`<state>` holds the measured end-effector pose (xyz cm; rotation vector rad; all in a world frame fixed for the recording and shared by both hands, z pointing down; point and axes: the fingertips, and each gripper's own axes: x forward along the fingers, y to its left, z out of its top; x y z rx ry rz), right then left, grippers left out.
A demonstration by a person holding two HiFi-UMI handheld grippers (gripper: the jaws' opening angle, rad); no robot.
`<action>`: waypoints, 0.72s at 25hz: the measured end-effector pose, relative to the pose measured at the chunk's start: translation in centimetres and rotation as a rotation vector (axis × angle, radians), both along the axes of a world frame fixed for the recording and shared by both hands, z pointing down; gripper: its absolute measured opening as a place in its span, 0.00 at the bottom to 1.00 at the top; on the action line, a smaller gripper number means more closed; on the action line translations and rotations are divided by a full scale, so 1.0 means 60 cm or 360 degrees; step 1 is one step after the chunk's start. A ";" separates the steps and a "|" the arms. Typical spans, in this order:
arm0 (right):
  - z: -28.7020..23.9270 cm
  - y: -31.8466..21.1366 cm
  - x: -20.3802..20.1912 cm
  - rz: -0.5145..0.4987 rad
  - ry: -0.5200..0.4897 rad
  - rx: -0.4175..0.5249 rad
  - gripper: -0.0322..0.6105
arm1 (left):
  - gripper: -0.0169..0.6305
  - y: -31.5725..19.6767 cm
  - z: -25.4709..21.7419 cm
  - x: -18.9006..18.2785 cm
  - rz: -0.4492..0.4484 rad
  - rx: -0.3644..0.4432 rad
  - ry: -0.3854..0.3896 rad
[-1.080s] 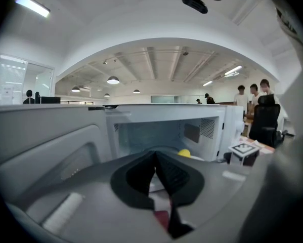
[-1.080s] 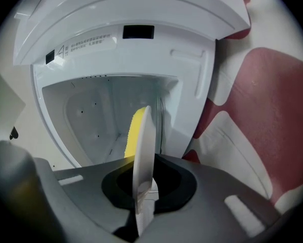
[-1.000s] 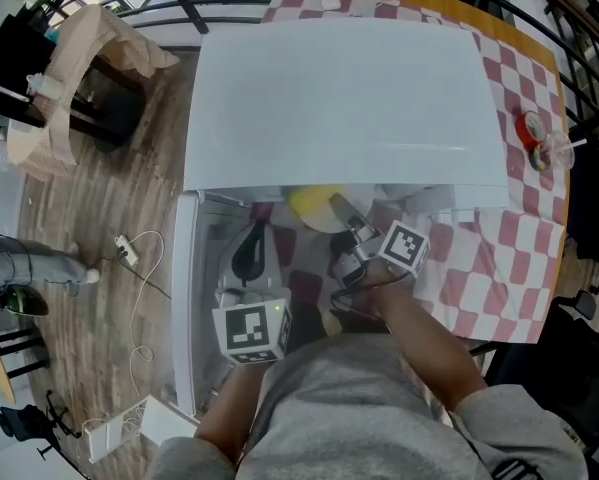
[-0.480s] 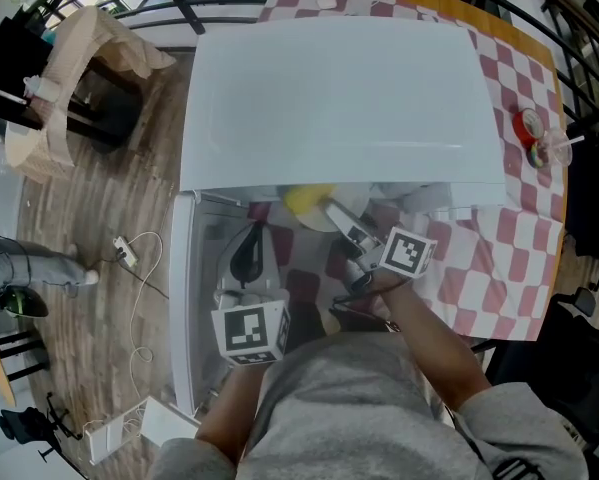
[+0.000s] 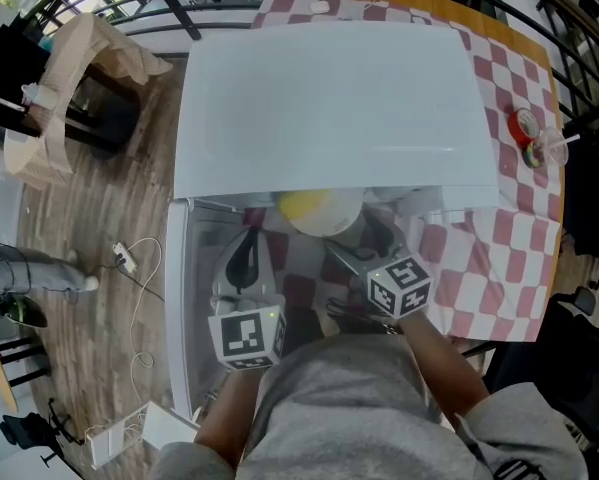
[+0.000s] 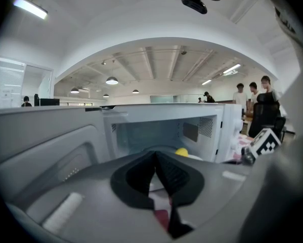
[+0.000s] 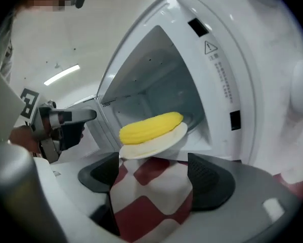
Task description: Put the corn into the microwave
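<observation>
1. Fingers (image 7: 208, 178) of right gripper (image 7: 154, 175): spread, just opened, nothing between. Left gripper (image 6: 157, 172): pressed together, empty.
2. Right gripper view alone shows corn (image 7: 151, 127) whole on white plate (image 7: 161, 143); head view shows only a yellow end.
3. Checked tablecloth (image 5: 519, 228); wood floor (image 5: 89, 218).
4. Microwave (image 5: 329, 108), door open: plate with corn at its mouth.

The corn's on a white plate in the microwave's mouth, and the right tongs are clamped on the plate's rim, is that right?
Not quite. The right tongs aren't clamped on the plate. The right gripper view shows their jaws wide apart, having just been opening, with nothing between them and the plate beyond them. The corn does lie on the white plate in the microwave's mouth.
</observation>
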<state>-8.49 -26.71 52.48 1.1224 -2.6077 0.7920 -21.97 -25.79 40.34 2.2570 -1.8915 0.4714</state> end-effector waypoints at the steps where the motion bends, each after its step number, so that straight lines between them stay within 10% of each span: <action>1: -0.002 0.002 0.005 0.0023 0.0040 0.0045 0.70 | 0.04 0.000 0.001 0.001 0.0002 -0.0003 -0.0002; 7: -0.025 -0.005 -0.014 0.0053 0.0303 0.0370 0.71 | 0.04 0.000 0.002 0.007 0.0015 -0.0005 -0.0014; 18: -0.015 -0.063 -0.039 0.0147 0.0460 0.0369 0.65 | 0.04 0.006 0.003 -0.007 -0.0018 -0.0007 -0.0023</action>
